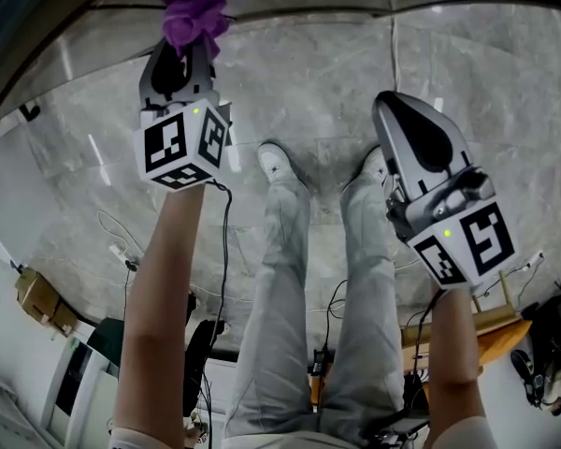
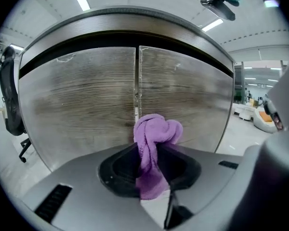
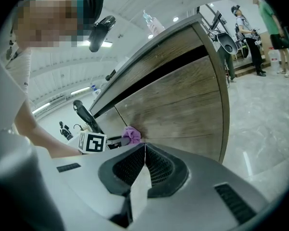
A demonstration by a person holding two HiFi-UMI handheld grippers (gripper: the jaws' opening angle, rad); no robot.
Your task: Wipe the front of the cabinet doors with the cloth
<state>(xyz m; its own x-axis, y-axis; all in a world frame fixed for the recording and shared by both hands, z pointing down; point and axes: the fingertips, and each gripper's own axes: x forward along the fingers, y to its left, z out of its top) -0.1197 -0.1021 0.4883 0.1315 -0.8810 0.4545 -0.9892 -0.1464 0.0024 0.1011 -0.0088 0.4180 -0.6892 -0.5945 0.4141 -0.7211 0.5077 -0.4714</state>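
A purple cloth is bunched between the jaws of my left gripper, which is shut on it. The cloth's knot sits close to the seam between the two wooden cabinet doors, low on their front; I cannot tell if it touches. From above, the left gripper holds the purple cloth toward the cabinet's top edge. My right gripper is shut with nothing in it, held back from the cabinet doors. Past its jaws the cloth shows small against the door.
The person's legs and white shoes stand on the marble floor before the cabinet. A black office chair stands left of the cabinet. People stand far right. Cables and a cardboard box lie behind.
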